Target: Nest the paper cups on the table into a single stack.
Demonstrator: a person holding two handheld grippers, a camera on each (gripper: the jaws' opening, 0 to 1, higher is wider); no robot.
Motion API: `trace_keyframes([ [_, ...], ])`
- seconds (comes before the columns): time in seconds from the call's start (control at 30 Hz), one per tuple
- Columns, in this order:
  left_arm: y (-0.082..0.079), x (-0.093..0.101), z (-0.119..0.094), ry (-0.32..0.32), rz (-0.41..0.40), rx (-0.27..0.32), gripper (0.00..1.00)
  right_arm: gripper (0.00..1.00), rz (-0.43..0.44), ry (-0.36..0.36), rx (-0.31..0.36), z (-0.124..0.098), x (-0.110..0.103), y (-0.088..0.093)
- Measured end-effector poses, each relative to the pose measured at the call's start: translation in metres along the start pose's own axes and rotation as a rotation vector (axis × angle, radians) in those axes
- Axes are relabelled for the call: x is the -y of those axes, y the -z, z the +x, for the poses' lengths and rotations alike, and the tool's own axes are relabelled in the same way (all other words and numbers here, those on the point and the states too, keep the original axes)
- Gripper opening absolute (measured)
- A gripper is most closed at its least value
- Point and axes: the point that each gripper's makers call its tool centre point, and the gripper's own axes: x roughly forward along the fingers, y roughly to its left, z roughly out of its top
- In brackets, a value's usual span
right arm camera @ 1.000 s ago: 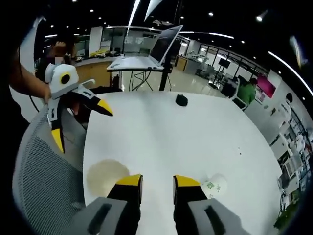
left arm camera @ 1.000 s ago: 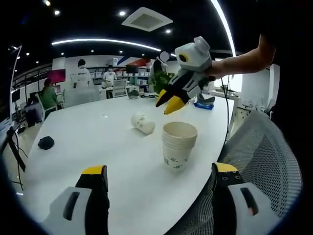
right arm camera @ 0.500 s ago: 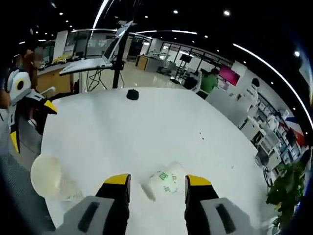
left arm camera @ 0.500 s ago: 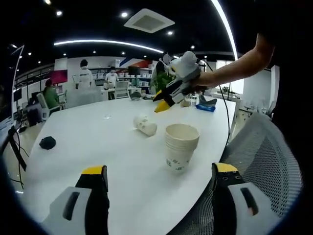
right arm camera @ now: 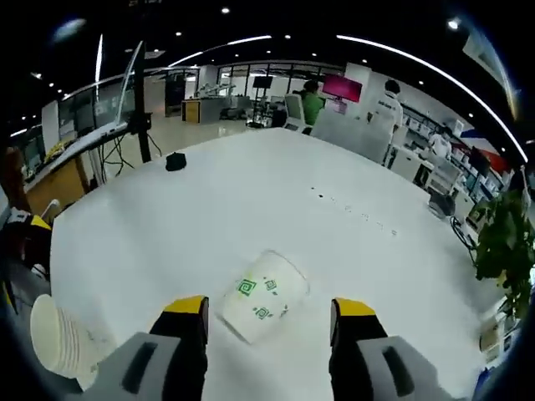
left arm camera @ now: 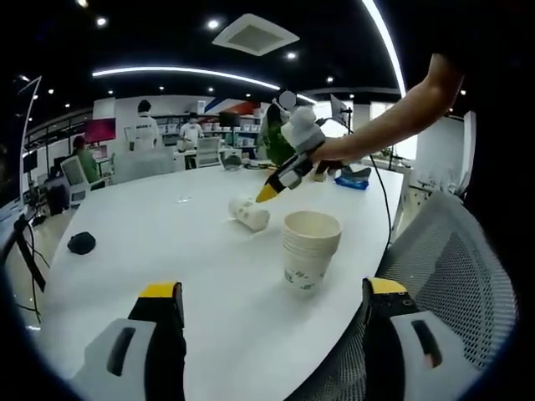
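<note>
- Paper cups are seen in two places: a nested stack stands upright just right of centre in the left gripper view, and one loose cup lies on its side at lower centre of the right gripper view, between that gripper's jaws.
- Over the last second the right gripper has been carried from above the stack across to the fallen cup; in the left gripper view it is now seen at upper centre, tip lowered right beside the loose cup.
- Its jaws have been spread wider than a second ago and now straddle the cup without touching it; nothing is held yet.
- The left gripper has been kept in place at the bottom of its view, jaws wide apart and empty, well short of the stack.
- The white table is otherwise bare around the cup, apart from a small dark object at upper left.
- Judged from this, one cup remains to be nested; a closing of the jaws on it and a lift to the stack would be expected next.
</note>
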Motion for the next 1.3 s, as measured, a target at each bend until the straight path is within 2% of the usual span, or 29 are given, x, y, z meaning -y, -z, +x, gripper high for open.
trace_keyframes([
  [0.27,0.000,-0.001,0.000,-0.001,-0.002,0.002,0.88,0.58,0.016,0.017,-0.020,0.014,-0.001,0.010],
  [0.43,-0.001,-0.002,0.000,-0.004,-0.007,0.011,0.90,0.58,0.107,0.006,-0.029,0.026,-0.005,0.010],
  [0.57,-0.002,-0.001,0.000,-0.003,-0.009,0.018,0.91,0.57,0.133,0.014,-0.041,0.029,-0.008,0.008],
  [0.73,-0.003,-0.002,-0.001,-0.008,-0.014,0.025,0.92,0.54,0.273,0.033,-0.099,0.042,-0.007,0.019],
  [0.83,-0.003,-0.002,-0.001,-0.007,-0.013,0.023,0.92,0.53,0.325,0.040,-0.103,0.044,-0.005,0.021],
  [1.07,-0.002,-0.001,0.000,-0.003,-0.014,0.015,0.92,0.49,0.368,0.040,-0.129,0.046,-0.006,0.027],
  [1.23,-0.001,-0.002,0.000,-0.005,-0.014,0.011,0.91,0.38,0.365,0.039,-0.143,0.044,-0.008,0.031],
  [1.3,-0.001,-0.003,0.000,-0.008,-0.018,0.010,0.90,0.38,0.367,0.038,-0.142,0.045,-0.008,0.031],
])
